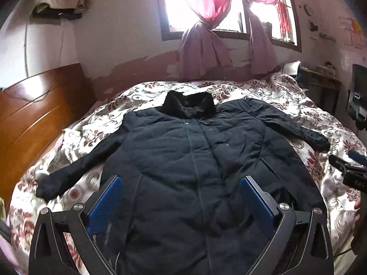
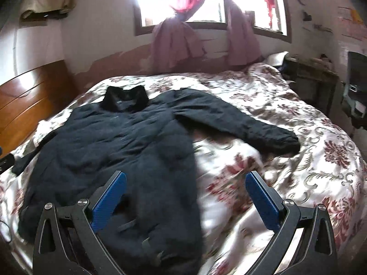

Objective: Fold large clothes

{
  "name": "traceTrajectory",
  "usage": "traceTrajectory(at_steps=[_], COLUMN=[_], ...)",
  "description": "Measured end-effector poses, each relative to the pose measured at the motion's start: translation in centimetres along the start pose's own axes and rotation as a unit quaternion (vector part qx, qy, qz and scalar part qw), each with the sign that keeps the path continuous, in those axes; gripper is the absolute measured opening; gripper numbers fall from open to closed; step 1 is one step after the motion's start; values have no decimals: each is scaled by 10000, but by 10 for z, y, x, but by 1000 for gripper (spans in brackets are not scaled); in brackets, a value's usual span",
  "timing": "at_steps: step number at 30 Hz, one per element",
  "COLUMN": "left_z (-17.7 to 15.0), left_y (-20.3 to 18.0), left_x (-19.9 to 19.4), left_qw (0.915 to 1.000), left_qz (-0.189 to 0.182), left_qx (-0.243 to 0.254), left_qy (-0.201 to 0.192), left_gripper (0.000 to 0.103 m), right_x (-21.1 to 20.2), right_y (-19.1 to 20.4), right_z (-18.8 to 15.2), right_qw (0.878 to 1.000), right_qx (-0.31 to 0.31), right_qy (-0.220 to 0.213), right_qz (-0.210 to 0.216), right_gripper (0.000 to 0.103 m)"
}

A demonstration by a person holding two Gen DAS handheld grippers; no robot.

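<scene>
1. The left gripper (image 1: 181, 197) is spread wide, its blue pads well apart and clamping nothing; it hangs above the lower middle of the dark coat (image 1: 195, 160).
2. The right gripper (image 2: 185, 197) is likewise wide apart and empty, poised over the coat's hem edge; one pad is over dark cloth, the other over the floral bedspread (image 2: 309, 160).
3. The coat (image 2: 110, 151) lies front up and flat on the bedspread (image 1: 240, 89), straight ahead of the left gripper and ahead-left of the right one, with its black collar (image 1: 189, 106) at the far end.
4. Both sleeves are spread outward: one (image 1: 66, 176) reaches left of the left gripper, the other (image 2: 247, 123) stretches ahead and to the right of the right gripper.
5. Beyond the coat, a window with knotted pink curtains (image 1: 201, 43); far left, a wooden headboard (image 1: 34, 119).
</scene>
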State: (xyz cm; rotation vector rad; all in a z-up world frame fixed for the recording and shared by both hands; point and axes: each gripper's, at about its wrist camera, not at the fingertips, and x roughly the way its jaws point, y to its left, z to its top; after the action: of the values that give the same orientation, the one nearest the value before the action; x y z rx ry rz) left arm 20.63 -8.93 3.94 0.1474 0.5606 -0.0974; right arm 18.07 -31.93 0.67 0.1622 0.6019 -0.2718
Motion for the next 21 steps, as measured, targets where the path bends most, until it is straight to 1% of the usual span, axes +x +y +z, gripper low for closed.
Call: traceTrajectory(at_steps=[2,4,7,10,11,13,16,18,21], left_z=[12,23,37,52,55,61,67,72,84], left_y=[-10,-20,-37,-58,-66,-80,-100,-114,-131], left_x=[18,34,58,83,92,110,143,169,203], left_qw=[10000,9998,9996,9993,9992,9989,9975,9962,9931], left_qz=[-52,-139,-220,-271,-287,-351,-609,-760,-1049], left_qx=[54,54,75,192,231,249,242,274,216], left_qy=[60,121,170,164,161,205,259,321,476], left_gripper=[103,103,103,103,103,103,103,103,103], right_x=[15,30,54,83,93,108,136,155,185], right_y=[-15,-31,-57,-90,-103,-126,-155,-173,-194], right_z=[8,13,19,22,22,19,14,13,9], right_qw=[9998,9994,9980,9945,9923,9871,9786,9713,9542], right_qx=[135,254,441,835,1051,1471,1948,2324,2958], right_qy=[-16,-5,31,252,357,379,390,396,452], right_qz=[-172,-224,-449,-576,-557,-502,-529,-308,-37], right_gripper=[102,102,102,102,102,102,102,102,102])
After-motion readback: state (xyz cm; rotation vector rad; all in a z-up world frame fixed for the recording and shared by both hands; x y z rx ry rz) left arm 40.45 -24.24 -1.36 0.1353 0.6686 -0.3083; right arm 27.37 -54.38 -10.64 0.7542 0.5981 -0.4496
